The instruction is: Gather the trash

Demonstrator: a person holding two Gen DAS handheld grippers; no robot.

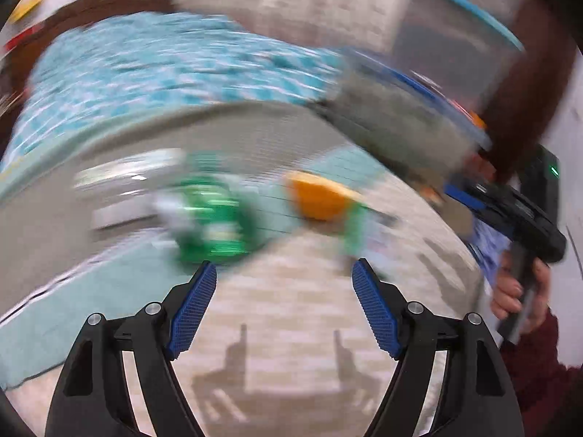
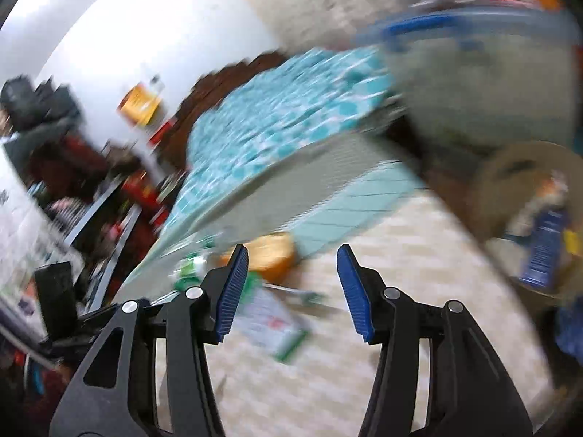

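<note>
Both views are smeared by motion. On the pale floor lie a crumpled green and white wrapper [image 1: 211,218] [image 2: 189,269], an orange piece [image 1: 317,200] [image 2: 273,255] and a flat white and green packet [image 1: 357,229] [image 2: 273,324]. My left gripper [image 1: 284,266] is open just short of the green wrapper, with only floor between its blue pads. My right gripper [image 2: 291,255] is open above the floor beside the flat packet and holds nothing. A beige bin [image 2: 510,167] at the right holds a blue packet [image 2: 543,251] and other trash.
A bed with a teal patterned cover [image 1: 164,65] [image 2: 284,116] stands behind the litter, with a teal rug [image 2: 346,211] along it. A clear box with a blue rim [image 2: 473,54] is at the upper right. A hand [image 1: 517,291] grips the other tool's black handle [image 1: 524,218]. Cluttered shelves [image 2: 91,200] fill the left.
</note>
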